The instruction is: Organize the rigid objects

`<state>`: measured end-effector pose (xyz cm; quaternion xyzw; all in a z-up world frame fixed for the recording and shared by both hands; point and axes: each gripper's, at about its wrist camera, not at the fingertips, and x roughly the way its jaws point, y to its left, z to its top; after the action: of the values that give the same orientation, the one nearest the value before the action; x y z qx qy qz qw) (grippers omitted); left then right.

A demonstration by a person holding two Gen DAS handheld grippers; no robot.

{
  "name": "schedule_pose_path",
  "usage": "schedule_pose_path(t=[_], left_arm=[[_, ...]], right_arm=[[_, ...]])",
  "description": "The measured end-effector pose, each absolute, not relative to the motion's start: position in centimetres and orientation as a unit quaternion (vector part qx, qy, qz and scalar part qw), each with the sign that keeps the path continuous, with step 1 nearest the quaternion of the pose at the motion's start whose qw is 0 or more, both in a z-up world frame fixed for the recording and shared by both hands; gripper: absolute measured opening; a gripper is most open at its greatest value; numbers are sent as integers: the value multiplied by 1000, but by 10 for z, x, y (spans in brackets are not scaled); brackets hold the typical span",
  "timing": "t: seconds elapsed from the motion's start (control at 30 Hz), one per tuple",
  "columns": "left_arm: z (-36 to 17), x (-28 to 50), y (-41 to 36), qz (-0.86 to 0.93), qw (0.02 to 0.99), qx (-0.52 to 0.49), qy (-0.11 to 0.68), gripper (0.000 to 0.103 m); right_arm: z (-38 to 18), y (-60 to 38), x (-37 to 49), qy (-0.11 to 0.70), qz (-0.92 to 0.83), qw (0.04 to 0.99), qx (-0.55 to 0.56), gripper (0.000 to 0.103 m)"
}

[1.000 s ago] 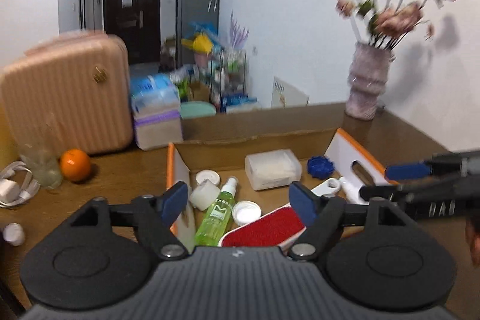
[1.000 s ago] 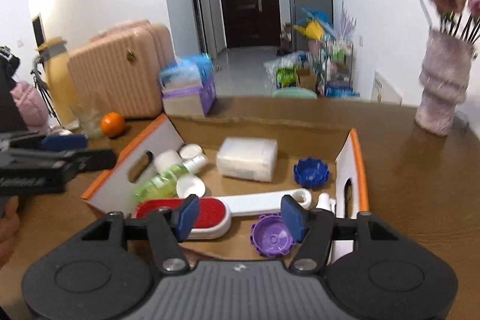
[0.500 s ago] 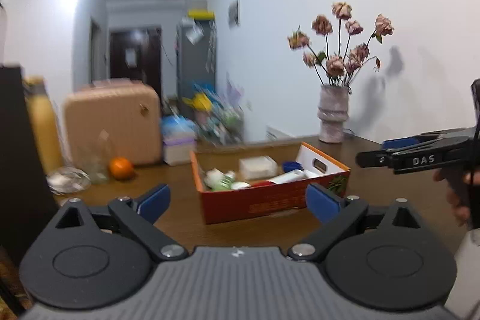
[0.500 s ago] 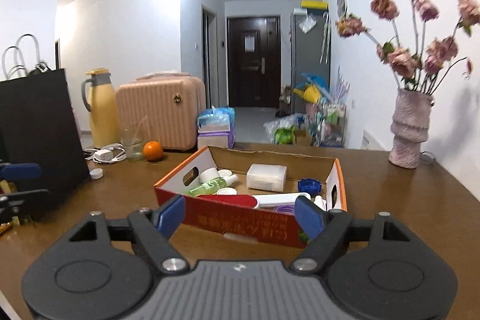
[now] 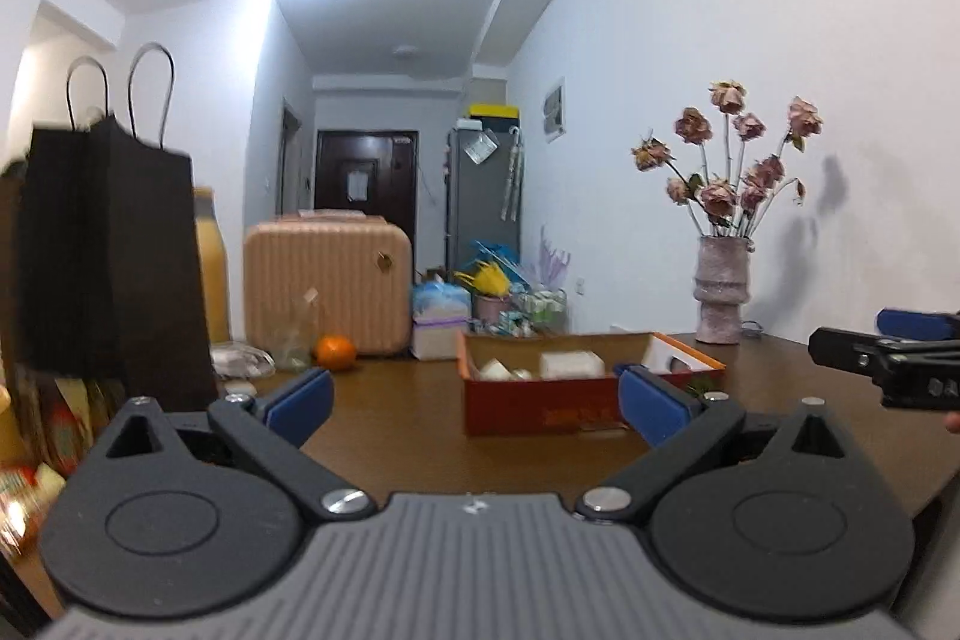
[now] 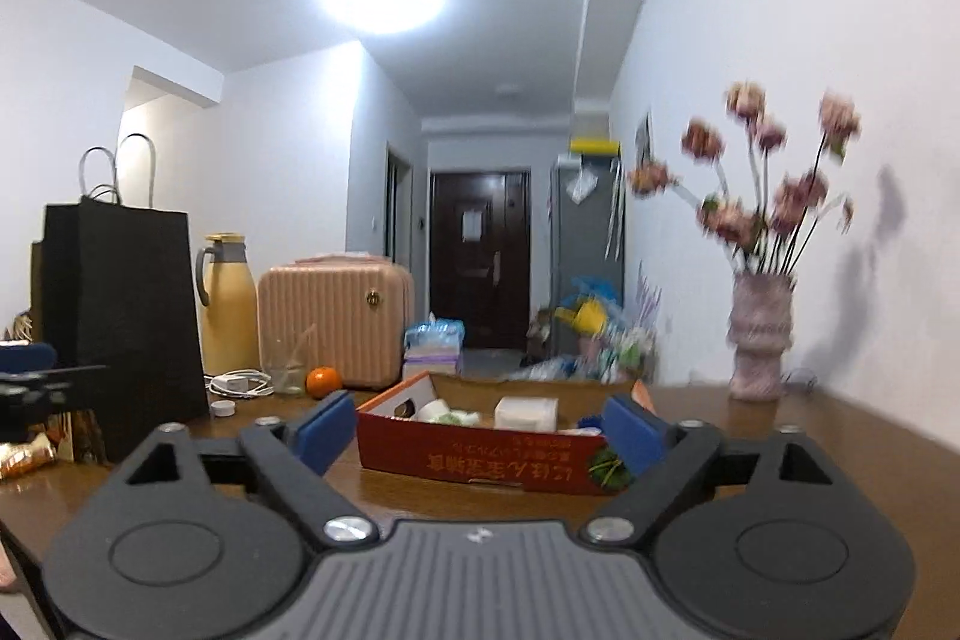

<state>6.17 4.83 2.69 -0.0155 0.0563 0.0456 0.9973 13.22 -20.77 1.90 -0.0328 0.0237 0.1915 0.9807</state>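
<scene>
At the far left of the table (image 5: 408, 436) stands a black paper bag (image 6: 120, 316), upright, close to the left edge, with a yellow jug (image 6: 225, 304) just behind it. Next along come a white cable (image 6: 240, 383), a small white cap (image 6: 223, 407), a clear glass (image 6: 285, 370) and an orange (image 6: 324, 381), all near the back of the table in front of a peach suitcase (image 6: 336, 322).

The left gripper (image 5: 474, 400) is held low over the near part of the table, its blue pads (image 5: 300, 397) spread wide with nothing between them. Bare brown wood lies between the pads and the box.

The red cardboard box (image 6: 480, 451) sits in the middle of the table, its flaps folded out and its near wall facing the cameras. Over its rim show a white rectangular case (image 6: 525, 412), white round lids (image 5: 498, 370) and a bit of something blue (image 6: 591, 421); the rest of its contents is hidden by the wall. The right gripper (image 6: 480, 439) faces this box from the near side, its pads (image 6: 630, 433) likewise wide apart and holding nothing, one showing to each side of the box front.

To the right of the box the wood is open up to a pink vase (image 5: 723, 292) of dried roses (image 5: 738, 172), which stands well apart from the box by the white wall. In the left wrist view the right gripper's dark fingers come in from the right edge.
</scene>
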Motion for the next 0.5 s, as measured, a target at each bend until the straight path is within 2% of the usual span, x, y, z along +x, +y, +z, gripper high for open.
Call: schedule_pose_path(t=[0.1,0.33,0.5], left_arm=[[16,53,39,34,997,-14,69,103],[-1,21,27,23,998,-7,63,103],[0,18,23,12,999,-5,50,103]], right_arm=[[11,-204,104,19,181,981,-69,102],[-21,-204,55,70,156,985,-32,103],[-26,-204,46,70,151,985,-45,103]])
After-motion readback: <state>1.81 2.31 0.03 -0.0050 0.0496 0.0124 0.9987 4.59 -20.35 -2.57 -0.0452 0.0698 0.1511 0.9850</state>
